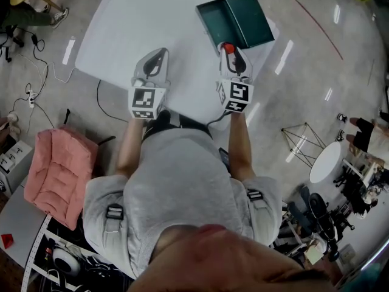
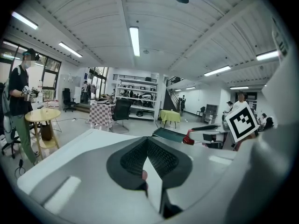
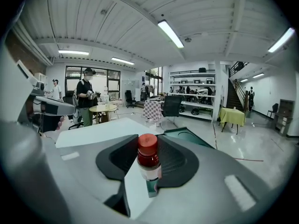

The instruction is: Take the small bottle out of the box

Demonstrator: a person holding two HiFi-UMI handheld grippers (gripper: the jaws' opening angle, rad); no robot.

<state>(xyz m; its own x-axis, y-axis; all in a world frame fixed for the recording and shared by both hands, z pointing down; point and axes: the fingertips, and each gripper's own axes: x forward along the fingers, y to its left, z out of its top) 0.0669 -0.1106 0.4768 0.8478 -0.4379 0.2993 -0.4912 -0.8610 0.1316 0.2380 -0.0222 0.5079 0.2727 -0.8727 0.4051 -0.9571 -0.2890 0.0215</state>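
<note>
In the right gripper view a small bottle (image 3: 148, 158) with a red cap stands upright between the black pads, my right gripper (image 3: 148, 164) shut on it. From the head view that gripper (image 1: 228, 47) holds the bottle (image 1: 228, 46) over the white table (image 1: 140, 23), just in front of the open dark green box (image 1: 243, 17). The box (image 3: 196, 136) lies beyond the bottle. My left gripper (image 1: 161, 52) hovers to the left over the table, its tips meeting with nothing between them (image 2: 146, 154). The left gripper view also catches the box (image 2: 170, 134) and the red cap (image 2: 188, 138).
A pink cushion (image 1: 61, 175) lies on the floor at the left, with cables (image 1: 30, 96) nearby. A small round white table (image 1: 325, 162) stands at the right. People stand by a round wooden table (image 3: 103, 108) in the background.
</note>
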